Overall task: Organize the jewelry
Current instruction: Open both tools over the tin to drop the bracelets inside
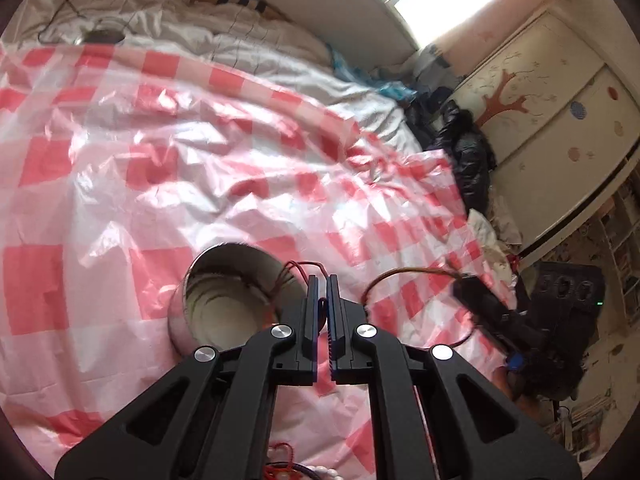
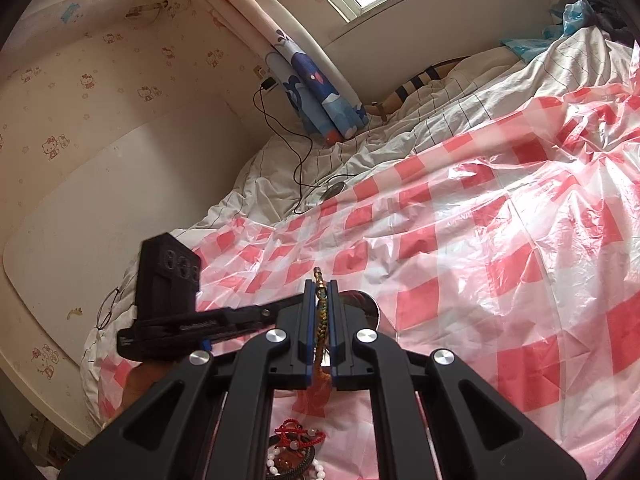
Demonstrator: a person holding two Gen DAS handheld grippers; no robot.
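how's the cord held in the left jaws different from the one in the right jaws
The thin red string bracelet in the left gripper is plain red, while the braided gold and green cord bracelet in the right gripper is thicker and multicoloured. The red one loops out by the round metal tin; the braided one runs straight along the pads and ends in a small tip. Both are pinched by shut jaws above the red and white checked plastic sheet.

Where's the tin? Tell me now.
Left wrist view, lower centre: the tin lies tipped on the checked sheet, just left of the left gripper.
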